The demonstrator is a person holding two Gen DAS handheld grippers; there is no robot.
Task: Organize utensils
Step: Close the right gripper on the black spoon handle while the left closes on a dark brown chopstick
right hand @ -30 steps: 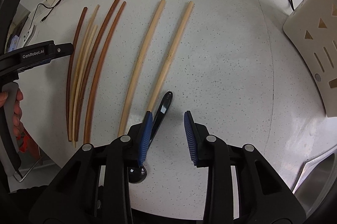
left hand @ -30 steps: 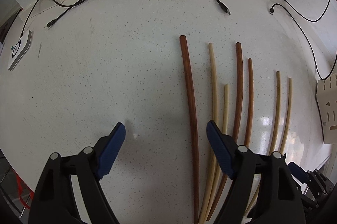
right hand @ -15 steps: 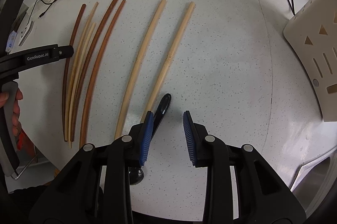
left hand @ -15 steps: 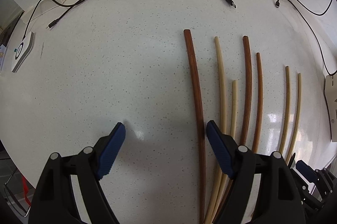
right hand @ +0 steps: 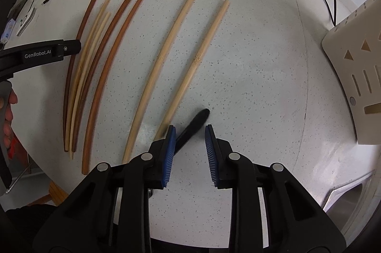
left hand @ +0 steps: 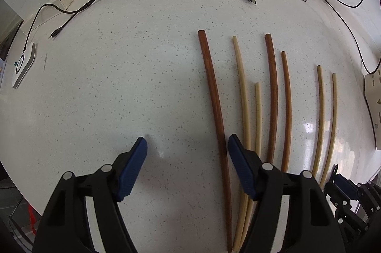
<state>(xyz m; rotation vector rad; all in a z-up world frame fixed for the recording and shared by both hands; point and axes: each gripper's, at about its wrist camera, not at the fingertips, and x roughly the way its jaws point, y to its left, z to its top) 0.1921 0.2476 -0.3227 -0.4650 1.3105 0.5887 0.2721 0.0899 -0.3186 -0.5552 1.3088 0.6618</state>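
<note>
Left gripper [left hand: 187,153] gaping, now nearer dark brown wooden chopstick [left hand: 214,105] | right gripper [right hand: 189,134] apart, empty; black spoon handle [right hand: 195,125] shifted, blurred | sorting continues

The white speckled stone-like worktop [left hand: 119,86] looks smooth and glossy, catching glare. Dark reddish-brown wooden chopsticks [left hand: 213,96] appear polished; pale bamboo chopsticks [right hand: 164,57] look matt, faintly grained. Each hand-held gripper carries ribbed blue rubbery pads [right hand: 169,155] on matt black plastic.
</note>
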